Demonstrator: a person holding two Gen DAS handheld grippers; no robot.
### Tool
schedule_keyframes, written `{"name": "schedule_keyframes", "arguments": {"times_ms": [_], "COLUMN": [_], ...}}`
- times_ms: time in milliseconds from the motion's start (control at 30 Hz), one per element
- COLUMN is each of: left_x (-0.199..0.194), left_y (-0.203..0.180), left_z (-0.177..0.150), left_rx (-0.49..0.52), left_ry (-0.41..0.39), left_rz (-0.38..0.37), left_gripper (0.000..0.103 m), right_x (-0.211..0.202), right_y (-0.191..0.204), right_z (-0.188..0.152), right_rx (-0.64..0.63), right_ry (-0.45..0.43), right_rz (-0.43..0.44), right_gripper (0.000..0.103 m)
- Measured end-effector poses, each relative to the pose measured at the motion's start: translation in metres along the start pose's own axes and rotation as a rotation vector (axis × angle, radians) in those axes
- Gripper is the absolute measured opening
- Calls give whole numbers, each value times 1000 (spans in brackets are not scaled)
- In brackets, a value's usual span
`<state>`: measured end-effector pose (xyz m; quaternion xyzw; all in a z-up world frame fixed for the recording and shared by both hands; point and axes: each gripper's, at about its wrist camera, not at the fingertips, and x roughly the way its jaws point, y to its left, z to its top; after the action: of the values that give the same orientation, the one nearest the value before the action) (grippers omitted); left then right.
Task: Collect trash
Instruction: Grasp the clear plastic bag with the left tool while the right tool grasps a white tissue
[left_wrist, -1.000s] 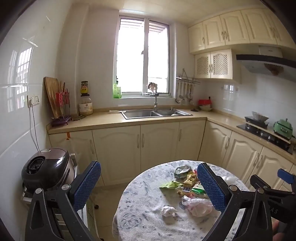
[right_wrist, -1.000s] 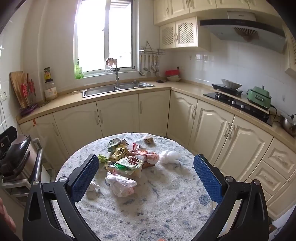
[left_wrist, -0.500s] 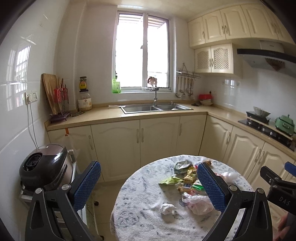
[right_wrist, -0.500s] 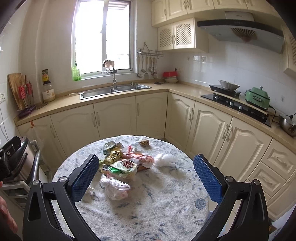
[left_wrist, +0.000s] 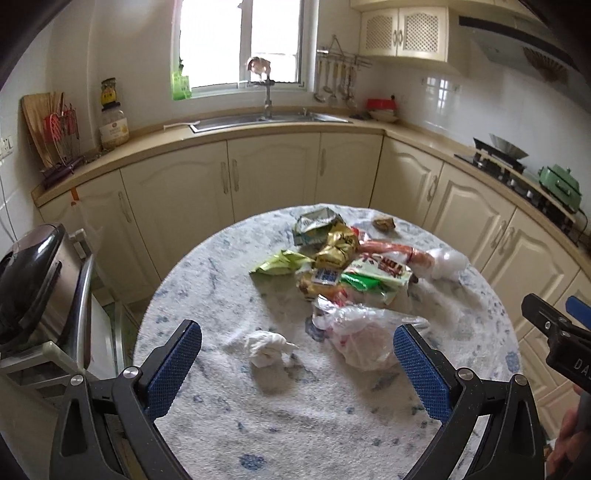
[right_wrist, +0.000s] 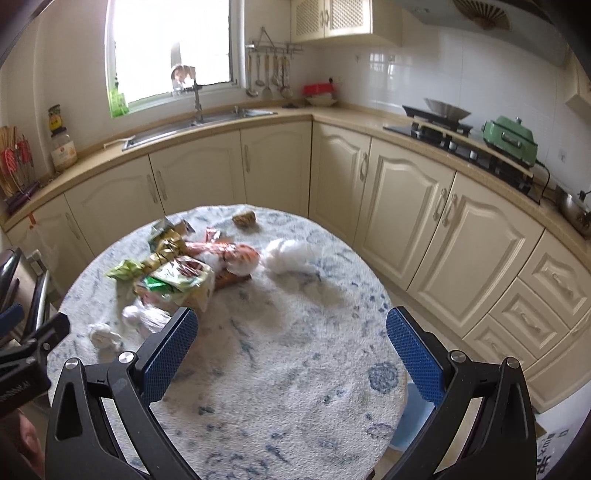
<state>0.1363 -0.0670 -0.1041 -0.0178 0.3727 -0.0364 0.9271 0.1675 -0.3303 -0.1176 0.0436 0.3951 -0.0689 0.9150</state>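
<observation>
since both the left hand-held gripper and right hand-held gripper hover spread and empty, nothing's collected yet. trash pile and crumpled tissue all sit on the desk.

I can't read the wrapper pile, too blurred; right gripper cut off by left view's edge.
</observation>
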Motion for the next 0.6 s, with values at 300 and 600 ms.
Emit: {"name": "schedule_keyframes", "arguments": {"times_ms": [300, 600], "left_x": [102, 179], "left_y": [-26, -45], "left_z": [10, 10], "left_rx": [12, 11], "left_ry": [107, 142], "left_rz": [-38, -57], "left_gripper": [102, 98], "right_x": [44, 65], "right_y": [-9, -7], "right_z": [-13, -15], "right_rx": [14, 8], "right_ry": [91, 127], "right_rz": [3, 8], "right_gripper": [103, 103]}}
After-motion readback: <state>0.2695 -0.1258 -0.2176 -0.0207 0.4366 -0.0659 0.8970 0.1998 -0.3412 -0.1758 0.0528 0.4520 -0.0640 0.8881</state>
